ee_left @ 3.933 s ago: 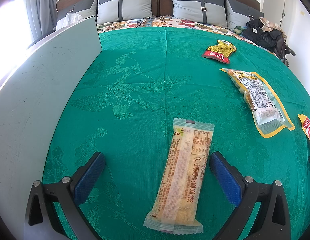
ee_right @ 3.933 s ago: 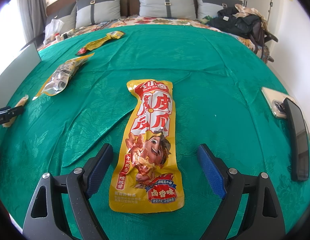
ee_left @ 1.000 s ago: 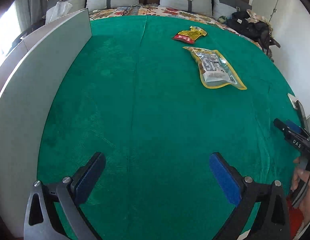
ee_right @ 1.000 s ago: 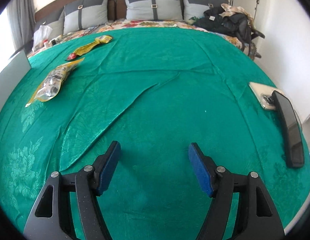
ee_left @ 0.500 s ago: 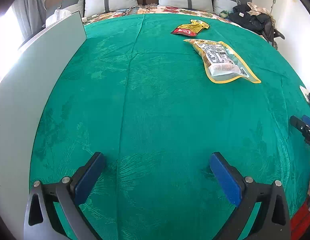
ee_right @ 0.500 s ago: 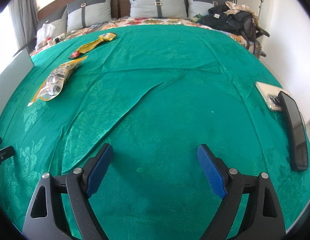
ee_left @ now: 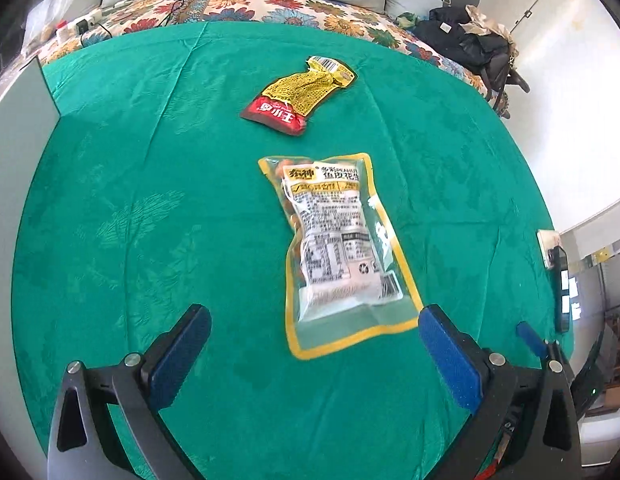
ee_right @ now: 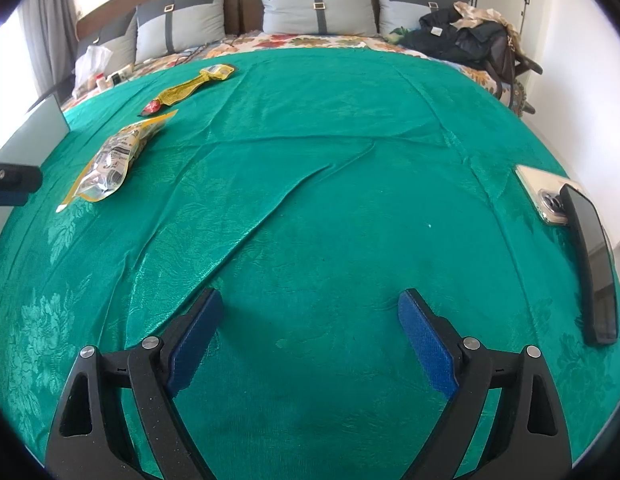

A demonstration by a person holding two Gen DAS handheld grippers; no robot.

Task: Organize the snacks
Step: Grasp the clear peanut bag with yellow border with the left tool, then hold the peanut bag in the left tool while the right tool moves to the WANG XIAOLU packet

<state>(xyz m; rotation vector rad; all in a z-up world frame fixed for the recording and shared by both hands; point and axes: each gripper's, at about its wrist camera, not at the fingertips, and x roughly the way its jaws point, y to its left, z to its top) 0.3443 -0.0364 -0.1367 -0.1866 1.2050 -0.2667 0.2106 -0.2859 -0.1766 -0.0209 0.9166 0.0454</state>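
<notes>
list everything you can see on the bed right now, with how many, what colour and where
Peanut packet: one, clear with yellow border, on the green cover just ahead of the left tool.
Snack packet: one, yellow and red, farther up the cover beyond the peanut packet.
Green cover: one, wrinkled, over most of the bed.
Phones: two, one dark, one pale, overlapping at the right edge.
Pillows: several, grey, along the headboard.
Dark clothes and bag: a pile, far right corner.
Pale board: one, upright along the left edge.
Left tool: open, empty.
Right tool: jaws opening, nothing between them.
</notes>
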